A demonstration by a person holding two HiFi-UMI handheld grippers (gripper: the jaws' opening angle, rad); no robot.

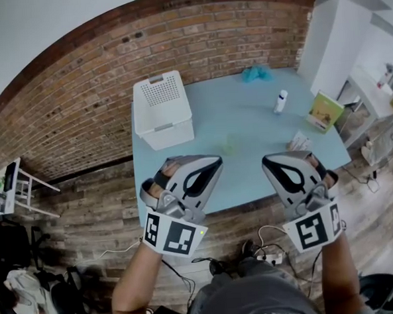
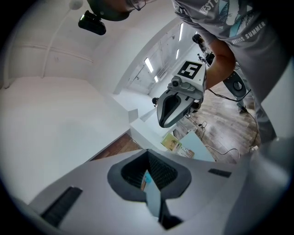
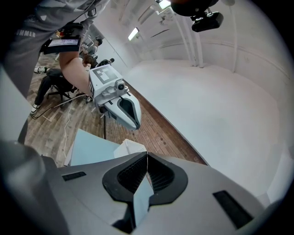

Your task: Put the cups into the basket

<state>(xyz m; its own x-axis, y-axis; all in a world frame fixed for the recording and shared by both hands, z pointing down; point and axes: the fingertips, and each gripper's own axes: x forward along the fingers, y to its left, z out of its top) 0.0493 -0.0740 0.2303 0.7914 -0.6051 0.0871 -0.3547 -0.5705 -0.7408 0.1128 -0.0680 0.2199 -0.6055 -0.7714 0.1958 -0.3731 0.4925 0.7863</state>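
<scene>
Both grippers hang at the table's (image 1: pixel 247 117) near edge and point toward its middle. The left gripper (image 1: pixel 210 167) is nearer the left corner and the right gripper (image 1: pixel 271 162) nearer the right. In each gripper's own view the fingers are pressed together with nothing between them, so neither carries a cup.

Just beyond them, between the two tips and toward the middle of the table, stands one pale, see-through cup (image 1: pixel 230 144). It is faint against the blue top, and I can make out no other cups. A small packet (image 1: pixel 300 141) lies near the right edge.

Farther back, the white basket (image 1: pixel 172 131) sits at the left edge, well apart from the cup; its inside is not clear enough to tell whether anything lies in it. A small white bottle (image 1: pixel 281 101) and a green card (image 1: pixel 325 110) stand toward the right edge, and a teal bundle (image 1: pixel 256 73) lies at the far edge.

By my reading the task has barely begun: the cup waits on the table, ungripped, and lifting and carrying it to the basket are both left to do.
</scene>
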